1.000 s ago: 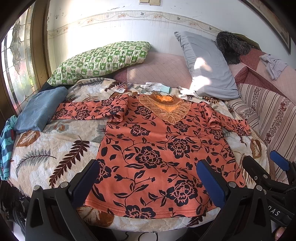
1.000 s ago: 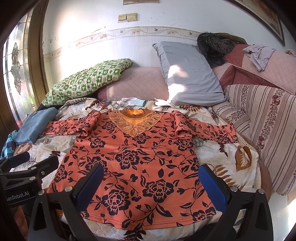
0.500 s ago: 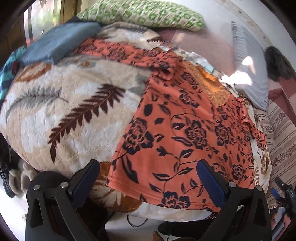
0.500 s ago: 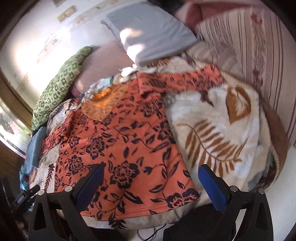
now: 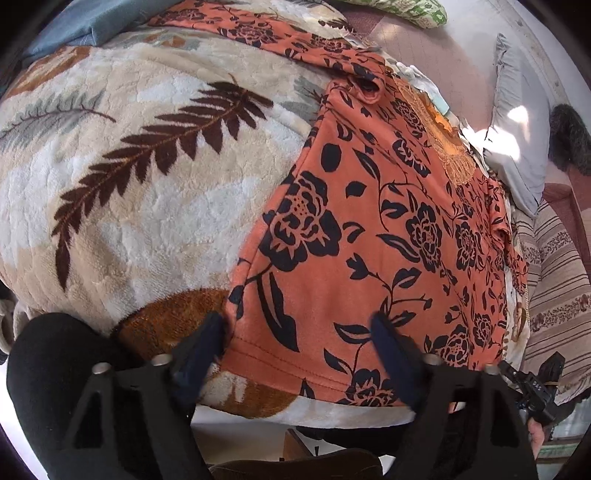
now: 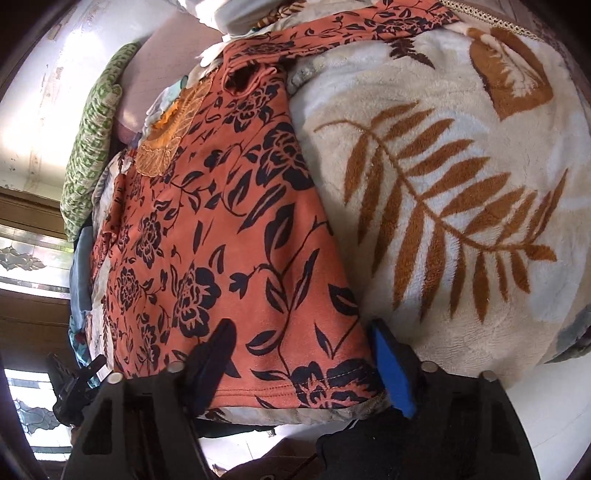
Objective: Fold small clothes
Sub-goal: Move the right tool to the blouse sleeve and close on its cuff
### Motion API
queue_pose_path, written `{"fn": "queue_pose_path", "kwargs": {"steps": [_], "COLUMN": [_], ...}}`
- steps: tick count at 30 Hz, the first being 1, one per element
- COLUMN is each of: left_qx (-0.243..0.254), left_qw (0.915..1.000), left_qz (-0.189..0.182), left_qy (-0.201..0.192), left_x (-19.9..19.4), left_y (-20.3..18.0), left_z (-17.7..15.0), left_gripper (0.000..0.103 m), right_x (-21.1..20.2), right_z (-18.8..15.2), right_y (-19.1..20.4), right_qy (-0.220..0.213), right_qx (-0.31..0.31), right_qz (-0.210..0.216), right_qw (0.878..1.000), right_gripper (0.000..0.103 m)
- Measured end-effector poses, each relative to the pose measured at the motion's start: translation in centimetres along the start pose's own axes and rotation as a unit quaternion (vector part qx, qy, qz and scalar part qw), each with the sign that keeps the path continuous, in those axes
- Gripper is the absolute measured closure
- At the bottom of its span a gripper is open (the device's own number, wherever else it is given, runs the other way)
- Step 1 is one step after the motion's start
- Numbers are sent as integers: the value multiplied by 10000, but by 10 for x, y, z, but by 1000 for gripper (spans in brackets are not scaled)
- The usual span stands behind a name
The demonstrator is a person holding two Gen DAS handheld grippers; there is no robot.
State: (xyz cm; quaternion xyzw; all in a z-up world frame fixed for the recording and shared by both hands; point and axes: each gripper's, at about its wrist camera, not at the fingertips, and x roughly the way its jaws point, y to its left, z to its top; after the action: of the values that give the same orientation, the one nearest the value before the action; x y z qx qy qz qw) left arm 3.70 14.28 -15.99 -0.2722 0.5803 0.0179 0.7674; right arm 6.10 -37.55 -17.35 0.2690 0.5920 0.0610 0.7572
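A cream blanket (image 5: 155, 192) printed with brown fern leaves covers the bed, and the orange floral top (image 5: 369, 240) lies spread flat on it, hem toward both cameras. The left gripper (image 5: 299, 343) stands open, straddling the hem's left corner; the right gripper (image 6: 303, 354) stands open astride the right corner. A green patterned pillow (image 6: 92, 147) sits beyond. No writing can be read anywhere.

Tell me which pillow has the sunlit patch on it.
The grey pillow, leaning against the wall at the head of the bed. The green checked pillow shows no such patch.
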Motion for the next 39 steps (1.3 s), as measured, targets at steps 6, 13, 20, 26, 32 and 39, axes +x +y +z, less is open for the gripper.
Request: {"fn": "queue_pose_path", "kwargs": {"steps": [6,13,20,26,32,39], "left_qx": [19,412,815,470,373,505], "left_qw": [9996,9954,9864,9934,9931,9771], "left_qz": [244,668,801,988,970,1003], "left_qy": [108,-543,-1182,-345,-542,-1809], "left_x": [-1,-41,-100,-44,-46,-97], "left_y": [10,-8,-32,-9,-1,-28], "left_z": [-1,-14,-45,-50,-42,-17], "left_gripper": [94,97,97,97,87,31], "right_x": [2,-13,-54,-39,-30,-105], "right_z": [-2,-4,-9,-10,-6,50], "right_y": [-8,0,35,10,1,-23], "right_qy": [39,-27,-339,10,3,-1528], "right_qx": [-12,-432,-1195,-970,-692,376], "right_qz": [-193,-312,-672,-976,-729,252], "right_qw": [9998,9986,9900,9905,9949,9872], "right_gripper": [70,96,97,97,81,30]}}
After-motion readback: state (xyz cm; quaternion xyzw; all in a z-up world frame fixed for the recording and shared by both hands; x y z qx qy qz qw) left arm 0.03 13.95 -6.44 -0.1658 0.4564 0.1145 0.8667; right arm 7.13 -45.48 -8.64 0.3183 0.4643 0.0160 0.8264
